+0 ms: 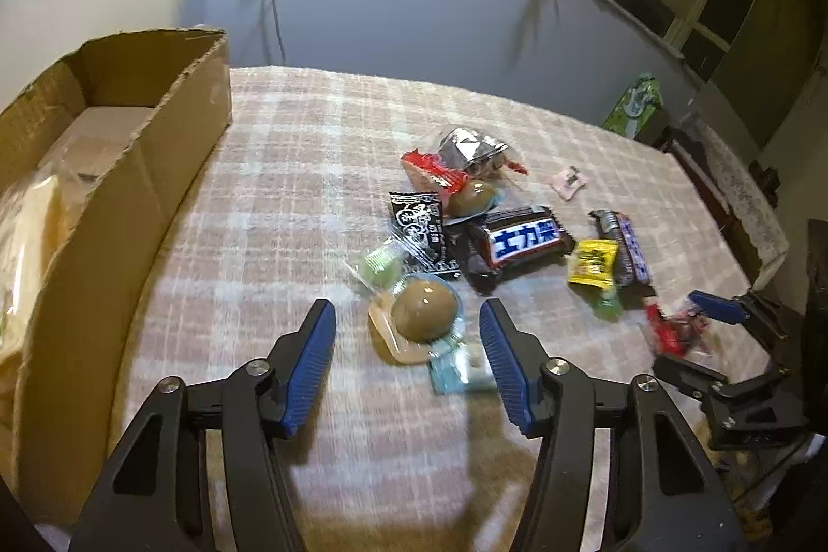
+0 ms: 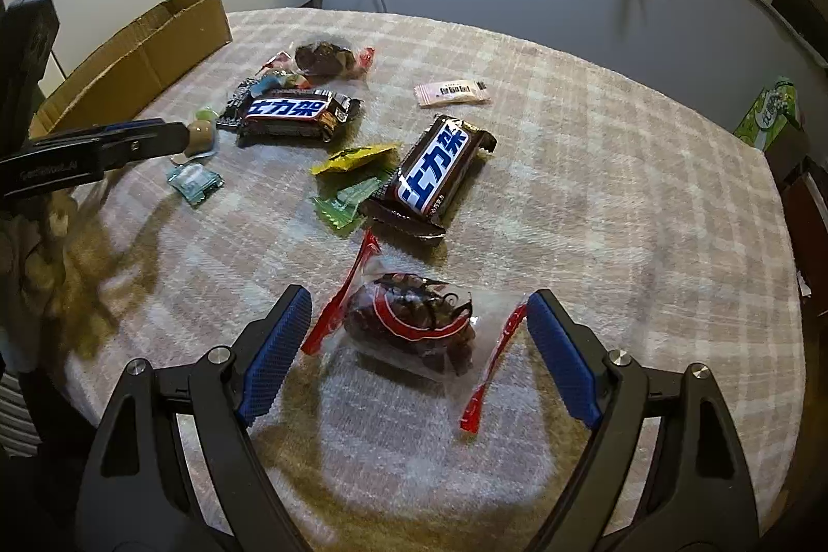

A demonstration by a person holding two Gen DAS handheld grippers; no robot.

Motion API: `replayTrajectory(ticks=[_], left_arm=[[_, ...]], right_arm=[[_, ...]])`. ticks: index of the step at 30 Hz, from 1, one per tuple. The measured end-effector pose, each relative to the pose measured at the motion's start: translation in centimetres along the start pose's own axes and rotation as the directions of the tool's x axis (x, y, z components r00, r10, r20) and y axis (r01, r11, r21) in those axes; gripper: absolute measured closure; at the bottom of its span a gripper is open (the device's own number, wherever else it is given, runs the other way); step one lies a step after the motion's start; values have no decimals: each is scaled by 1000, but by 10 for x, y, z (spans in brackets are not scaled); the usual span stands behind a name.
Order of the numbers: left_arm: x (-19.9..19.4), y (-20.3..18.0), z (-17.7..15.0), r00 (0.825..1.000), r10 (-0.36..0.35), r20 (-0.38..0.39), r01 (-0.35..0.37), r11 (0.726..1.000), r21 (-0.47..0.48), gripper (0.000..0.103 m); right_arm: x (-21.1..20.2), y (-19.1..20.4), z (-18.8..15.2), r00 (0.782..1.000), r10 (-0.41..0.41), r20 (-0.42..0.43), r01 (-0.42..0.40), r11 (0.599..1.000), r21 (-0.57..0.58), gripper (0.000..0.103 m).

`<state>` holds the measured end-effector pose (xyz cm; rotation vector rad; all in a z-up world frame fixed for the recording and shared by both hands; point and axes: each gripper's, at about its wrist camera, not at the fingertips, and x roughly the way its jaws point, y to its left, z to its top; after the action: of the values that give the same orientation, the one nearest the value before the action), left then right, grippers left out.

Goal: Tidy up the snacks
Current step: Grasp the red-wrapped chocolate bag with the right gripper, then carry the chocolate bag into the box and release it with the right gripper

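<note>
A: Left gripper (image 1: 408, 329), black frame with blue ribbed pads: jaws spread wide, clamped on nothing. A clear blister-packed brown egg-shaped snack (image 1: 424, 310) lies between the tips on the pink-and-white plaid tablecloth (image 1: 290, 169). Contact with either pad: cannot tell.

B: Right gripper (image 2: 419, 319), same build: jaws also wide apart, straddling a clear red-edged packet of dark dried fruit (image 2: 414, 327). Its right red seam sits just beside the right pad; the left pad is clear of it.

A: Surroundings, biggest first. Open brown cardboard box (image 1: 155, 169) on the left of the table, something pale and plastic-wrapped inside, blurred. Then two dark brown chocolate bars with blue lettering on white: one (image 2: 437, 174) just beyond the fruit packet, the other (image 2: 295, 115) further back.

B: Black patterned sachet (image 1: 422, 236) beside the back bar. Yellow sachet (image 2: 354, 159) and green sachet (image 2: 352, 203) against the near bar's left side.

A: Pale teal sweet wrapper (image 1: 463, 371) half under the egg snack, touching the left gripper's right pad. Small pink sachet (image 2: 451, 93) apart, far side.

B: Heap behind the back bar — silver foil, red wrappers, a second egg — overlapping; separate items hard to sort. Motion blur smears the right gripper's end in the left view.
</note>
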<state>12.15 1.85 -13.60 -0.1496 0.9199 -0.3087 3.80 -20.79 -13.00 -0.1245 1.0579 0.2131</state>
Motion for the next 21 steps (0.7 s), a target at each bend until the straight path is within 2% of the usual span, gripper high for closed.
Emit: replayTrajectory(ticks=[5,7,13,17,21], left_arm=[[8,-7,2,999,42,-1,-42,998,46,54],[8,-8,3,999,47,1,-47,998,52,67],[8,-17,0,998,64,12,-65,993,98,68],[6,-19,-1,998,61,18,-62,993,104,71],[4,-20,-3,998,56,21,-57,993,103,72]], right_arm=[[5,-1,-2,1000,-10,-9,10,1000,-3,16],[8,-2,-2,1000,-7,-10,7,1000,0,19],[8,-1,-1,1000,-2,-10,2,1000,-8,28],[7,-3,-2,1000,14,-15,-14,1000,-1,42],[4,-5,-3,1000,29,-8,-29,999,21,46]])
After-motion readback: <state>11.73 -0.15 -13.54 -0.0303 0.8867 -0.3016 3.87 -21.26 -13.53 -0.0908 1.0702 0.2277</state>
